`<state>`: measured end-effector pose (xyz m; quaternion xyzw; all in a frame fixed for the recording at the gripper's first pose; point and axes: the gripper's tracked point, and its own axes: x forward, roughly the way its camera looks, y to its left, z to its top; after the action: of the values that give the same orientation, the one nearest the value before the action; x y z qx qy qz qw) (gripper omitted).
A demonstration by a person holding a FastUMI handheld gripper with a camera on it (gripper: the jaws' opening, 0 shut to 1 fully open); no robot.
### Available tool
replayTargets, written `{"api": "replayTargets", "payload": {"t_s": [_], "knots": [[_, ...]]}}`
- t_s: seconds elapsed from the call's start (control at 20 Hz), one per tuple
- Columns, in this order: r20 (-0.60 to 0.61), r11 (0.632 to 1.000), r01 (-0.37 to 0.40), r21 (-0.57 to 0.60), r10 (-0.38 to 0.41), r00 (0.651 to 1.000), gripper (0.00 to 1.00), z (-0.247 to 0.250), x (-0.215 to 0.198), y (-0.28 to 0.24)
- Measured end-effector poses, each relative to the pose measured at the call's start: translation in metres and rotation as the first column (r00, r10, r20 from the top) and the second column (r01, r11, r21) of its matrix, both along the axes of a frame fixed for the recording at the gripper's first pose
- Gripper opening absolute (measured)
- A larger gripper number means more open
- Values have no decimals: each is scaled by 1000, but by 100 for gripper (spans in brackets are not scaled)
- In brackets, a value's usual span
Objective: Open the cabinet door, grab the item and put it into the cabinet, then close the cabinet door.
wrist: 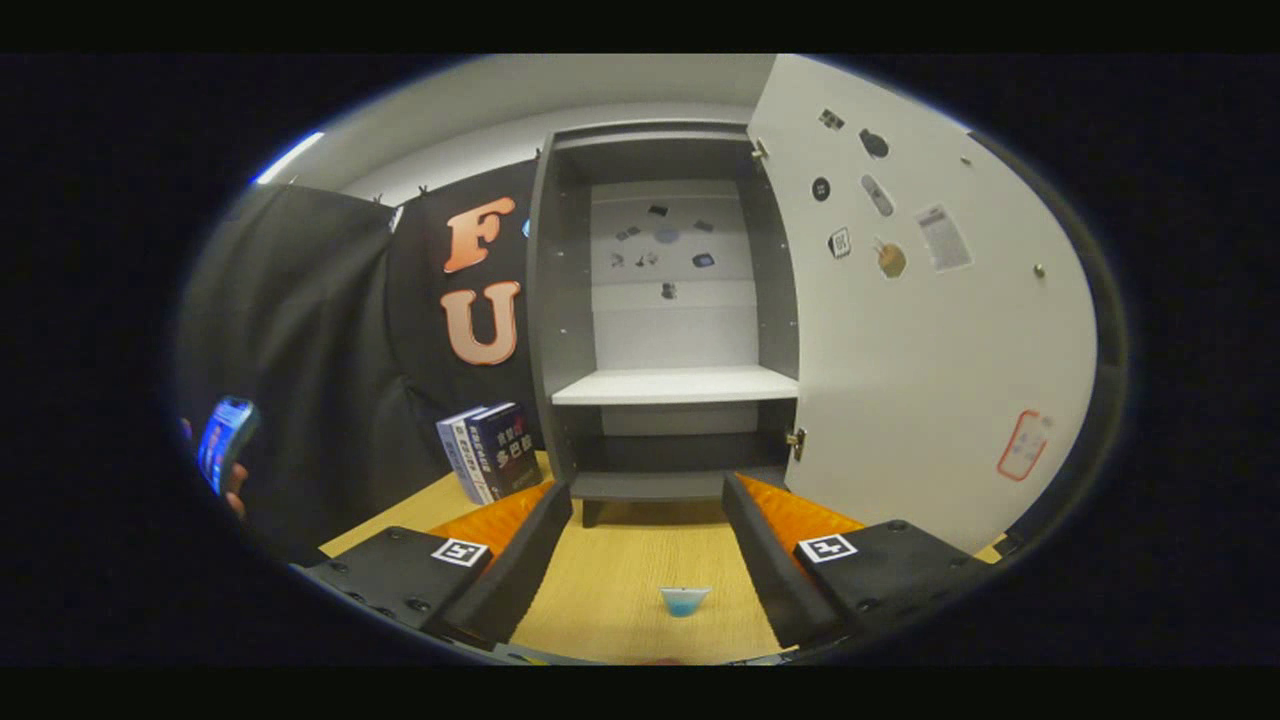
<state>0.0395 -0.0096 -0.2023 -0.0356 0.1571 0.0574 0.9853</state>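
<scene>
- Nearest to us, at the bottom centre of the frame, our two-finger gripper (pixel 648 530) has its fingers spread wide apart with nothing held between them; each finger carries a square black-and-white marker on its block.
- Between the fingers, on the pale woven straw-coloured tabletop (pixel 640 560), we see a small light-blue cup-like item (pixel 685 600), low and close to us, touching neither finger. What it is exactly we cannot tell.
- Just beyond the fingertips, in the middle of the frame, stands the tall dark-grey cabinet (pixel 560 300), raised on short feet above the tabletop.
- Its white cabinet door (pixel 920 330) is swung fully open towards the right of the frame, hung on two brass-coloured hinges; the inner face carries several small stickers and a paper sheet, and a red outlined patch sits low near its outer edge.
- Inside we see a white shelf (pixel 675 385) across the lower middle, with a dark compartment under it; both look bare.
- The pale back panel (pixel 670 250) of the upper compartment bears a scatter of small dark stickers.
- Left of the cabinet's foot, a few dark-blue and white books (pixel 490 450) stand leaning against the black cloth wall (pixel 330 330).
- At the far left of the frame, a person's hand (pixel 236 490) holds up a phone with a lit blue screen (pixel 224 440).
</scene>
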Motion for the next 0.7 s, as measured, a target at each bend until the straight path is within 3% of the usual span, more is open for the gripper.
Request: {"api": "replayTargets", "payload": {"t_s": [0.35, 0.7], "knots": [[-272, 997, 78, 10, -72, 960, 98, -136, 16, -24], [-389, 987, 143, 80, -101, 915, 97, -199, 9, -38]]}}
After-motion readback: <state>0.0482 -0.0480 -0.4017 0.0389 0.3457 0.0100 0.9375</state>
